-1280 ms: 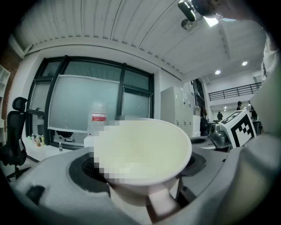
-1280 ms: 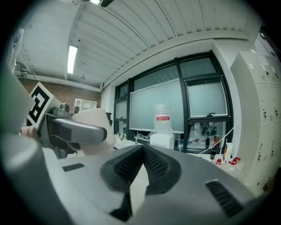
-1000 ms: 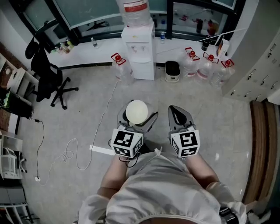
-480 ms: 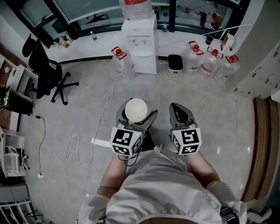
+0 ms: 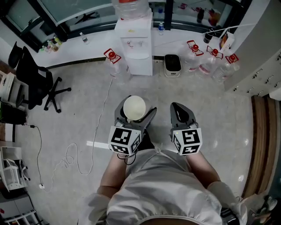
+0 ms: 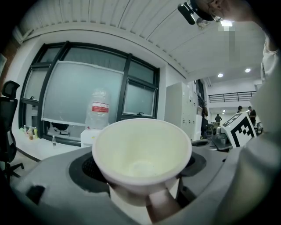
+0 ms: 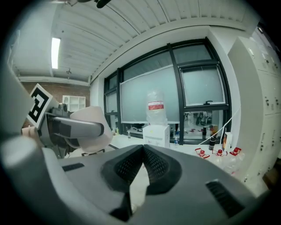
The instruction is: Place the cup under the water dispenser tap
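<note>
Far left of the dispenser a black chair stands on the floor. A white cable runs over the floor from the dispenser's left side toward the person. A red-capped jug stands just beside the dispenser on its left. The dispenser itself is a white cabinet against the window ledge, with a bottle upside down on top.

In front of the dispenser and well apart from it, the left gripper holds the cup. Its jaws pinch the cup low on its wall from both sides. The cup is white, upright and mouth up, and in the left gripper view its pale inside fills the middle of the frame.

To the cup's right, also in front of the dispenser and well apart from it, is the right gripper. Its jaws are pressed together, tips pointing toward the dispenser.

Just right of the dispenser sits a black box, then three more jugs in a cluster. White lockers line the far right.
</note>
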`<state>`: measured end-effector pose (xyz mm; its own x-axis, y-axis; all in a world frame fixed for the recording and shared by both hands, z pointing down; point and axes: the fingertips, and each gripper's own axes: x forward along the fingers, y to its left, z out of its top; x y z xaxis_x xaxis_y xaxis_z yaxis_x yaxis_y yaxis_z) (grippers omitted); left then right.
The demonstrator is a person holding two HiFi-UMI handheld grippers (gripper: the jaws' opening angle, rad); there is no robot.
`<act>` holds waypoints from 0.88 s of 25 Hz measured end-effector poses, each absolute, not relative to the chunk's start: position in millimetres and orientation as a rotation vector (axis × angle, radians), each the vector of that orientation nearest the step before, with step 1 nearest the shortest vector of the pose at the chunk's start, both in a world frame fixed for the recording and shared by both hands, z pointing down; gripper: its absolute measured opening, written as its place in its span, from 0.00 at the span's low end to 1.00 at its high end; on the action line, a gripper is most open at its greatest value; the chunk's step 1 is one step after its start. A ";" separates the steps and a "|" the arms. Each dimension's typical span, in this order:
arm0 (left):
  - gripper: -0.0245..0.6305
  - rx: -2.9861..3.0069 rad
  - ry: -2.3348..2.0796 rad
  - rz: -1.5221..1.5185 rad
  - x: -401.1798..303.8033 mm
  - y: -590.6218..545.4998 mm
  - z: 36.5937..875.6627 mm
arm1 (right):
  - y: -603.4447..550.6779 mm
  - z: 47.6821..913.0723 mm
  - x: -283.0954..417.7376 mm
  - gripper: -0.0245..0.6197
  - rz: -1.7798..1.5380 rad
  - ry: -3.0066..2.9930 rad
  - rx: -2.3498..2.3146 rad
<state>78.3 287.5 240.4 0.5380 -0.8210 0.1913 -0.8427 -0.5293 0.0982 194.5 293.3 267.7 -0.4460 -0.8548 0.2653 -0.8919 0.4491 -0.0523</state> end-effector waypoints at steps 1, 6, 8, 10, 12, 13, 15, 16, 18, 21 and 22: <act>0.74 2.597 -1.400 0.180 74.4 274.2 241.6 | 280.9 268.2 190.8 0.08 0.279 -2.485 1.540; 0.74 2.596 -1.311 0.190 47.0 198.0 245.6 | 211.3 269.3 165.5 0.08 0.315 -2.412 1.609; 0.74 2.596 -1.284 0.207 31.8 163.0 246.1 | 179.7 269.1 151.8 0.08 0.331 -2.386 1.635; 0.74 2.602 -1.263 0.221 15.0 128.7 245.4 | 148.8 269.1 136.8 0.08 0.351 -2.362 1.658; 0.74 2.615 -1.249 0.235 -2.0 97.0 244.5 | 119.7 268.9 121.2 0.08 0.368 -2.343 1.677; 0.74 2.624 -1.244 0.247 -9.8 81.9 244.8 | 105.2 269.5 113.7 0.08 0.379 -2.334 1.683; 0.74 2.640 -1.233 0.275 -23.2 52.6 248.2 | 76.1 273.5 100.3 0.08 0.409 -2.313 1.690; 0.74 2.642 -1.223 0.289 -29.2 39.0 251.7 | 62.3 276.8 94.4 0.08 0.424 -2.300 1.695; 0.74 2.634 -1.195 0.311 -40.6 16.1 261.5 | 39.3 284.2 83.4 0.08 0.450 -2.271 1.704; 0.74 2.634 -1.176 0.363 -55.5 -11.5 278.7 | 13.7 295.1 69.3 0.08 0.488 -2.238 1.704; 0.74 2.645 -1.181 0.392 -58.7 -20.7 284.8 | 5.6 298.8 65.9 0.08 0.501 -2.230 1.703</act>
